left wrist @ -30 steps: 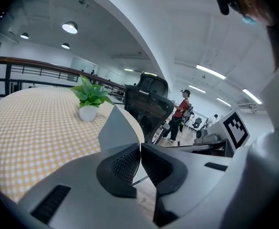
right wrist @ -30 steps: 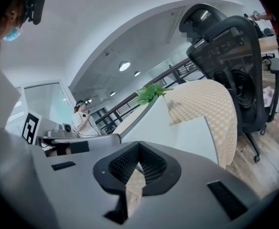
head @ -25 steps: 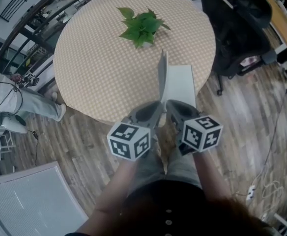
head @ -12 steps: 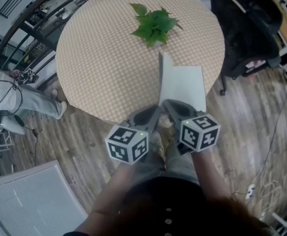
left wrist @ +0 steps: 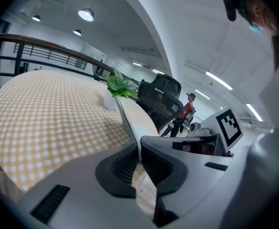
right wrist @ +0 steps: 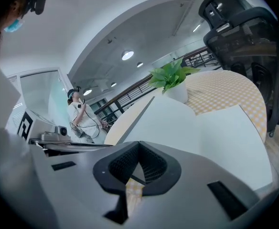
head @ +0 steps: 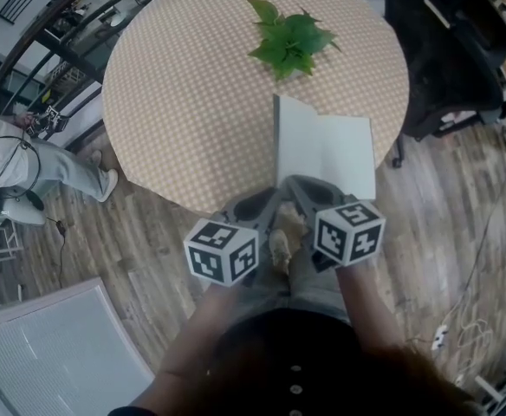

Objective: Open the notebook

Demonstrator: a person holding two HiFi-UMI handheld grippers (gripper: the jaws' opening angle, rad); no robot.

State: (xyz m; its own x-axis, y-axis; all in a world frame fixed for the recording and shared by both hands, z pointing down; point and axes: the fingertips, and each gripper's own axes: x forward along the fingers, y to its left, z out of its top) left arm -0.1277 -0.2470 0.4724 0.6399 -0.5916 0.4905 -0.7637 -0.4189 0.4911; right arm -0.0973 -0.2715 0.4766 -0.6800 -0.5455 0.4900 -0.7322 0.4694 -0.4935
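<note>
A white notebook [head: 331,150] lies at the near right of the round checked table [head: 192,85]. Its cover [head: 276,137] stands almost upright along the left side. My left gripper [head: 276,193] is shut on the near end of that cover, which runs thin from the jaws toward the plant in the left gripper view [left wrist: 127,123]. My right gripper [head: 299,186] sits right beside it, shut on the near edge of the white pages [right wrist: 201,123]. Both sets of jaws [left wrist: 138,149] [right wrist: 139,146] meet with only paper between them.
A green plant [head: 292,43] in a white pot stands beyond the notebook. A black office chair [head: 448,50] is to the right of the table. A person [head: 28,163] stands at the far left, and a grey panel [head: 54,354] lies on the wooden floor at lower left.
Both grippers have moved a little nearer and lower at the table's edge, still holding the notebook. More of the white page shows to the right of the raised cover.
</note>
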